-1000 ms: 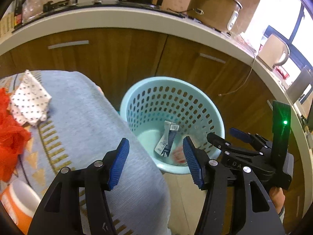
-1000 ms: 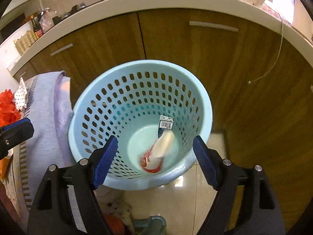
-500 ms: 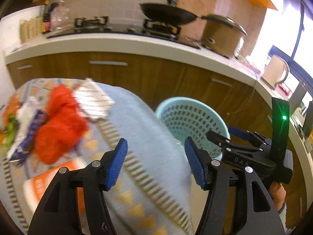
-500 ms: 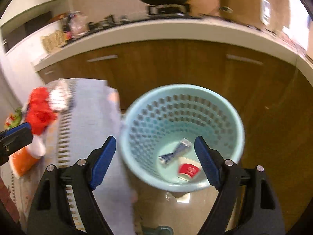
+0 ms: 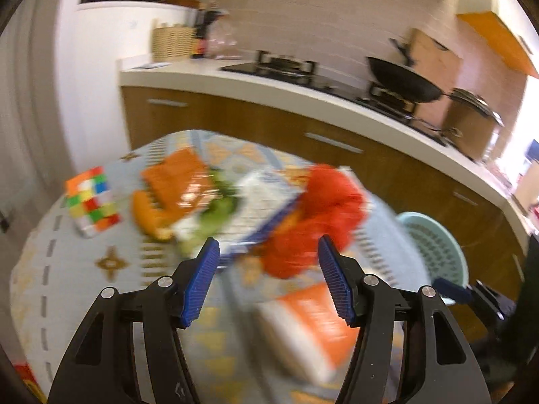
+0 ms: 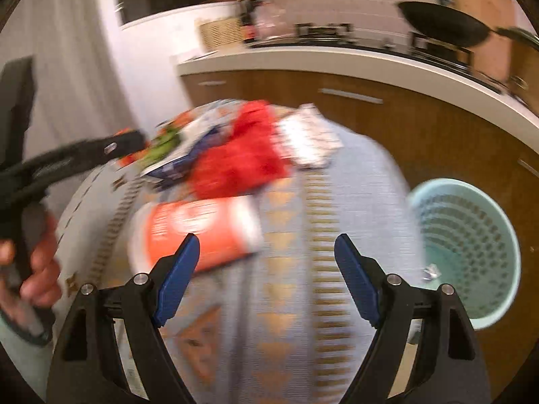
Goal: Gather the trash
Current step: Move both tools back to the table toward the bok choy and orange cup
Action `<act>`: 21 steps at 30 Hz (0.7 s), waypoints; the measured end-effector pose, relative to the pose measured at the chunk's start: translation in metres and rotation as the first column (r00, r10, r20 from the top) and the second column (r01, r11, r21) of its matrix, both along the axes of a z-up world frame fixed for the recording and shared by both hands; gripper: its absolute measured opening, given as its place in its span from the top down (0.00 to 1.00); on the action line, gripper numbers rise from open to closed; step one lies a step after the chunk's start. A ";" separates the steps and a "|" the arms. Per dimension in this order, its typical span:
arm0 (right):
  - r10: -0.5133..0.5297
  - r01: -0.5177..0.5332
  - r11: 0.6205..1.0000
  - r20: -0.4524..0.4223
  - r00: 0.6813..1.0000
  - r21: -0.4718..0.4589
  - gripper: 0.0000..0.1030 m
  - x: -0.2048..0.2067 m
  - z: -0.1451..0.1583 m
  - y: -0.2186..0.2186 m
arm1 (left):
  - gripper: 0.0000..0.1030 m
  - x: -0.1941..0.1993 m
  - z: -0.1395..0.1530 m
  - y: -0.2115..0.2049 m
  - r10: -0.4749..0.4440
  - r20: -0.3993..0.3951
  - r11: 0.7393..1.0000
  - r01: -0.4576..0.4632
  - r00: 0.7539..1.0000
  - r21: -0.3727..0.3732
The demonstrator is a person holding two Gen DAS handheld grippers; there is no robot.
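Both views are motion-blurred. My left gripper [image 5: 267, 277] is open and empty above the table, facing a red mesh bag [image 5: 313, 215], a white-and-blue wrapper [image 5: 259, 208] and an orange-and-white cup [image 5: 313, 323] lying on its side. My right gripper [image 6: 266, 277] is open and empty above the table, just in front of the cup [image 6: 198, 229]. The red mesh bag [image 6: 242, 155] and a dotted white wrapper [image 6: 306, 138] lie beyond it. The light blue trash basket [image 6: 471, 245] stands on the floor at the right; it also shows in the left wrist view [image 5: 434, 252].
The table wears a blue patterned cloth [image 5: 111, 266]. On it are a colourful cube [image 5: 91, 202], an orange packet [image 5: 175, 181] and green scraps [image 5: 219, 208]. A wooden counter [image 6: 387, 111] with stove and wok runs behind. The left gripper and hand [image 6: 37, 181] show at the left of the right wrist view.
Both grippers have swung left from over the basket to over the table. The basket has slid to the right edge of both views. Both stay open and empty.
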State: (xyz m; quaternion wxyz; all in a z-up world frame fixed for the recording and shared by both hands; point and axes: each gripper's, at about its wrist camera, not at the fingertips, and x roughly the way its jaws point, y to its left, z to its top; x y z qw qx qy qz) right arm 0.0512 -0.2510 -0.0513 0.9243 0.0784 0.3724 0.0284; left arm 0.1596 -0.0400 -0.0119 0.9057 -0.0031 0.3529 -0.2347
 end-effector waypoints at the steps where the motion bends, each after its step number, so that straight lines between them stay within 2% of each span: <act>1: 0.018 -0.018 1.000 -0.006 1.000 0.003 0.24 0.001 -0.002 0.010 | 0.44 0.004 -0.001 0.006 0.009 -0.001 1.000 -0.009 1.000 0.007; 8: 0.050 -0.050 0.998 -0.029 0.998 -0.029 0.24 0.004 -0.012 0.059 | 0.45 0.027 -0.013 0.029 0.025 -0.032 0.999 -0.024 0.999 0.021; 14: -0.027 0.020 0.982 -0.036 0.999 -0.190 0.21 0.006 -0.027 0.084 | 0.45 0.045 -0.023 0.018 -0.009 -0.047 0.998 0.012 0.999 0.057; 19: -0.097 0.091 0.976 -0.021 0.995 -0.197 0.21 0.002 -0.027 0.059 | 0.45 0.060 -0.031 0.006 -0.031 -0.056 0.994 0.037 0.998 0.103; 21: -0.128 0.123 0.971 -0.013 0.992 -0.204 0.21 -0.002 -0.025 0.042 | 0.48 0.064 -0.034 0.001 -0.041 -0.062 0.992 0.048 0.997 0.115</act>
